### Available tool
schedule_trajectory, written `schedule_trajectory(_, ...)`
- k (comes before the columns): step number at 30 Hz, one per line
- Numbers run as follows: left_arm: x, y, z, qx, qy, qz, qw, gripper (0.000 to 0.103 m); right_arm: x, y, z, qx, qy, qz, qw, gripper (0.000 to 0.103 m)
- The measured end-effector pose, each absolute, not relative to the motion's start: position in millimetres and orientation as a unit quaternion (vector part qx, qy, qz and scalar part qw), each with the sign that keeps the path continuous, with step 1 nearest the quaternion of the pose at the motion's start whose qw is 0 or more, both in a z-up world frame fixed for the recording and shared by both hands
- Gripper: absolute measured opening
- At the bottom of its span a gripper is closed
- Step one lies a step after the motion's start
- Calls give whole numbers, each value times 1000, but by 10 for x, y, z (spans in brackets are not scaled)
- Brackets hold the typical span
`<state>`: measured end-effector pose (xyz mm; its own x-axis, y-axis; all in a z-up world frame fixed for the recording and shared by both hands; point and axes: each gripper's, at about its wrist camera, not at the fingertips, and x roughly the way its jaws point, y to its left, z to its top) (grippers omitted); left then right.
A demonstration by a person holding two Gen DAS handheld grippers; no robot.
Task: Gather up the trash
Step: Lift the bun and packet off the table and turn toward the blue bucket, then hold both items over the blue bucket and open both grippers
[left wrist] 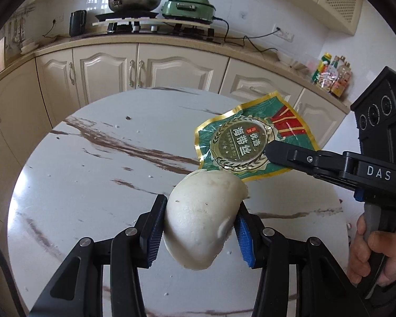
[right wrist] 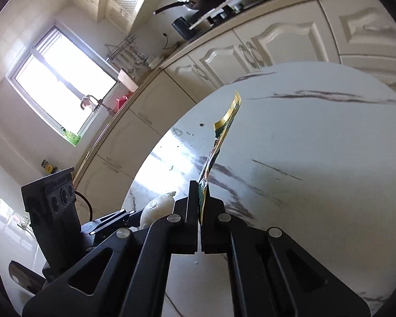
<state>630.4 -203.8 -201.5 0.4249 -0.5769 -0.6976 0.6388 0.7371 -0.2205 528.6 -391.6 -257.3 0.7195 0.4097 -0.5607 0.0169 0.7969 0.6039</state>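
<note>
**White bun and green wrapper: both grippers loaded**

White, soft and rounded, the steamed bun [left wrist: 203, 216] is sitting between the blue ribbed pads [left wrist: 155, 232] of my left gripper [left wrist: 199, 231]. I am holding the jaws partly apart, with both pads pressing into the bun's sides. The bun is hanging clear above the round white marble-patterned table [left wrist: 92, 158].

I am keeping my right gripper [right wrist: 203, 192] fully closed on the flat green and gold foil food wrapper [left wrist: 248, 142]. In the right wrist view the wrapper [right wrist: 219, 145] is standing on edge, clamped between the two black fingers [right wrist: 192, 195] and reaching up and away from them. In the left wrist view the same wrapper is showing its printed face, pinched near its right side by the right gripper [left wrist: 270, 153], with its lower edge just behind the bun.

A person's hand [left wrist: 375, 253] is gripping the right gripper's handle. Cream cabinets [left wrist: 105, 71] are lining the wall behind the table.
</note>
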Motion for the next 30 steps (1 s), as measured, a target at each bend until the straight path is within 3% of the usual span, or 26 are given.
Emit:
schedule_trajectory(8,5655,-892,-1528,2,342,-329,881,45,5059,-3231,-2063,288,332,174,881,2)
schedule_trajectory(15,5014,506,-1464,-16,329,-235,914,45,5042,-1975,-1896,254,340,264,866,2)
schedule_trajectory(24,4359,2162,-1766,-45,349,-100,931,45,5204,-222,-2419,231,396,353,816,2)
schedule_trajectory(30,4235,2708,-2239,-72,387,-58,917,45,5400,677,-3074,212,451,369,784,2)
